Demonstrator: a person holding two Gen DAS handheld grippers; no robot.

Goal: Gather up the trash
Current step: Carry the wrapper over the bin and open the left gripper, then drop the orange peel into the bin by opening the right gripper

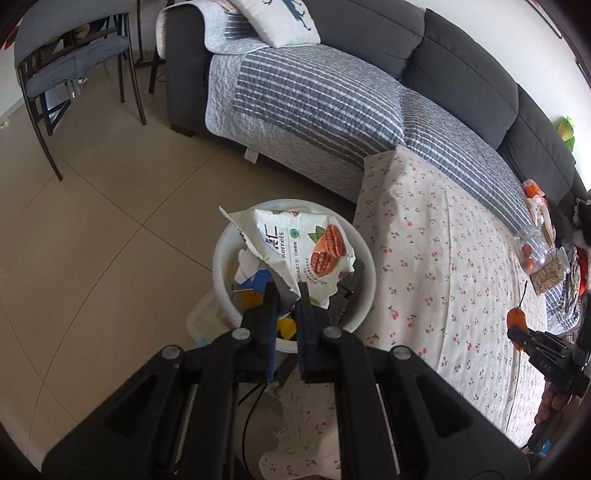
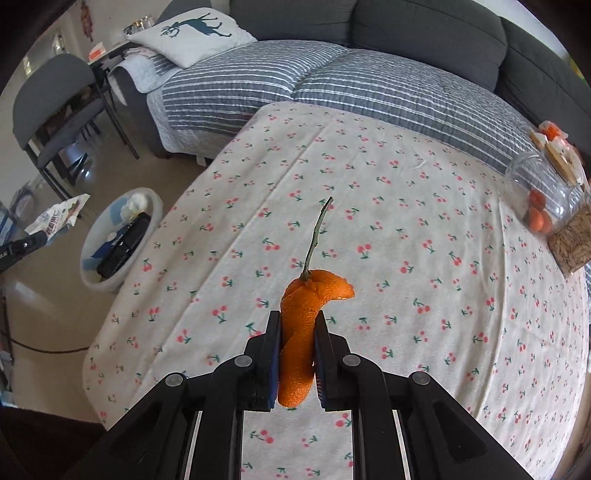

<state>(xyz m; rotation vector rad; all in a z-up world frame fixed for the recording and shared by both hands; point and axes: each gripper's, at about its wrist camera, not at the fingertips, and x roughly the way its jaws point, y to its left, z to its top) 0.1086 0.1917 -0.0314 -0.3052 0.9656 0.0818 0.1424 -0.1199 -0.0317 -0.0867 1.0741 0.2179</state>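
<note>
Left gripper (image 1: 287,291): clenched on the lower torn edge of the wrapper, held above the bin's mouth; also seen at the left edge of the right wrist view (image 2: 35,238).
Wrapper (image 1: 306,254): a white snack bag printed with brown nuts and the word "Kernels", crumpled and tilted, its body over the bin opening.
Right gripper (image 2: 298,325): grasping the peel between both pads, above the cloth; in the left wrist view it showed at the far right edge (image 1: 517,334).
Peel (image 2: 299,332): a curled strip of orange rind with a thin green stem pointing up and away, lifted clear of the cloth.
Bin (image 1: 364,254): a round white tub on the floor, just beside the left edge of the cloth; it already held scraps of paper, blue and yellow bits and a dark object.
Cloth (image 2: 369,229): cream, printed with small red cherries, spread over the table.
Jar (image 2: 535,195): clear plastic, lying on its side at the cloth's far right edge, small orange fruits inside; a box of pale seeds touched it.
Sofa (image 2: 424,33): dark grey, behind the table, its seat covered by a striped grey quilt.
Pillow (image 2: 192,35): white with a teal deer, on the sofa's left end.
Chair (image 1: 74,62): grey-cushioned, dark-framed, at far left on the tiled floor.
</note>
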